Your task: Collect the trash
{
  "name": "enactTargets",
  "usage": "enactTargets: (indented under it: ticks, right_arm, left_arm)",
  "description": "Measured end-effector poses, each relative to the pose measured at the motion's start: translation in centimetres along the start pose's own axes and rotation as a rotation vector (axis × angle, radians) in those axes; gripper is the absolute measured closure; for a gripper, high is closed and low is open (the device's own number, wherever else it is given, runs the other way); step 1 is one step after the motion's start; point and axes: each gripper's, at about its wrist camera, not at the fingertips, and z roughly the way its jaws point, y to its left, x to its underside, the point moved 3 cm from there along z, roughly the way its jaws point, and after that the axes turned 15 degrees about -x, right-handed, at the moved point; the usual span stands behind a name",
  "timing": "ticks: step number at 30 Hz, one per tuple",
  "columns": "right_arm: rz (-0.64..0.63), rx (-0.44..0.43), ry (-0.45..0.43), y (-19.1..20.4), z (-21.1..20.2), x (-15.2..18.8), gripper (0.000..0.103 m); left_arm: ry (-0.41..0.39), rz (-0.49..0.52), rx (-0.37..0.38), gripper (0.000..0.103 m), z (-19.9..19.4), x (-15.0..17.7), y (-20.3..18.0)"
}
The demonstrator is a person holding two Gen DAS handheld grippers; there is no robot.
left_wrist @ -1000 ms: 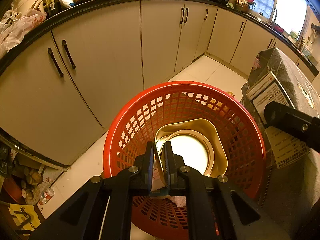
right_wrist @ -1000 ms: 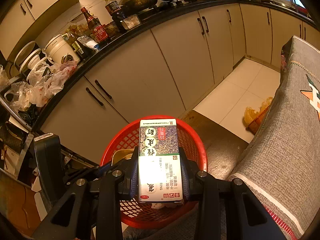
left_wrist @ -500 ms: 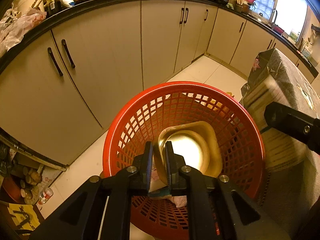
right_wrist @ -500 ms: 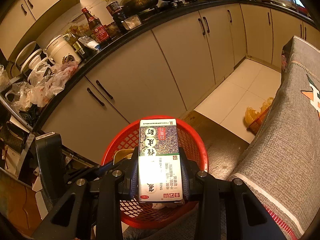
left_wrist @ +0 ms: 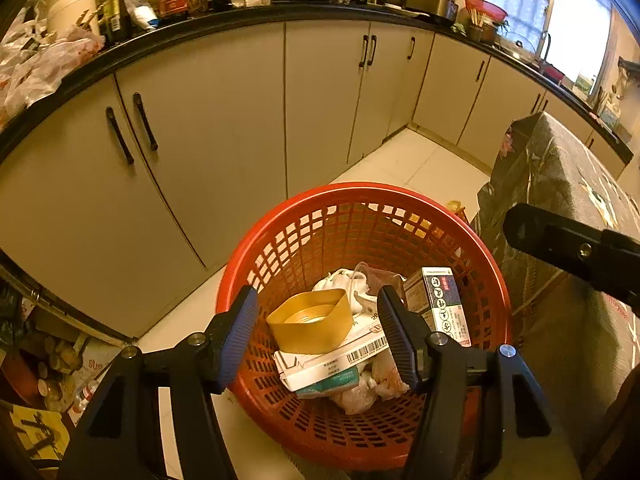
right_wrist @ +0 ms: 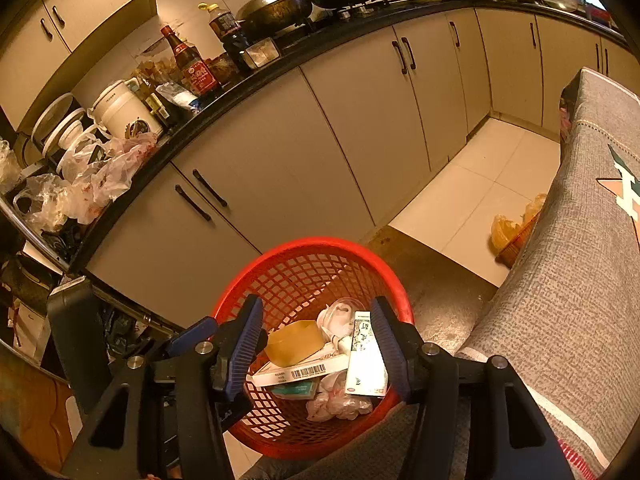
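Floor bag (right_wrist: pixel 514 226) plain from the right wrist only.

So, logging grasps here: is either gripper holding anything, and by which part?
Nothing is held. The left gripper and right gripper have just opened, empty; the gold cup and printed box lie in the red basket.

Floor (left_wrist: pixel 416 168): pale glossy tiles running along the cream cabinet fronts. Standing directly on it: one red plastic lattice basket (left_wrist: pixel 320 232) (round, upright), just beside a table draped in grey cloth (right_wrist: pixel 572 280). Further along, against that table's foot: an orange crumpled plastic bag (right_wrist: pixel 506 230) (contents cannot be told). Darker patch of floor beside the basket's rim.
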Motion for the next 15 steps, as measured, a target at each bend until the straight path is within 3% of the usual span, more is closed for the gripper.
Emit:
enactTargets:
  ticks: [3, 6, 8, 13, 15]
  right_arm:
    - [-0.013, -0.006, -0.01, 0.2, -0.2, -0.1, 0.042]
    - [-0.019, -0.009, -0.022, 0.3, -0.3, -0.1, 0.042]
    - [-0.017, -0.005, -0.031, 0.3, -0.5, -0.2, 0.042]
    - [0.012, 0.014, -0.038, -0.3, -0.7, -0.3, 0.042]
    - [0.034, 0.027, -0.045, -0.7, -1.0, -0.3, 0.041]
  left_arm:
    - [-0.027, -0.024, -0.022, 0.042, -1.2, 0.2, 0.8]
    - [-0.091, -0.049, -0.082, 0.034, -3.0, 0.4, 2.0]
    - [-0.163, -0.07, -0.139, 0.028, -4.6, 0.5, 3.0]
    - [-0.412, -0.146, -0.325, 0.003, -10.2, 1.4, 5.7]
    - [-0.501, -0.15, -0.386, 0.0, -12.6, 2.0, 6.4]
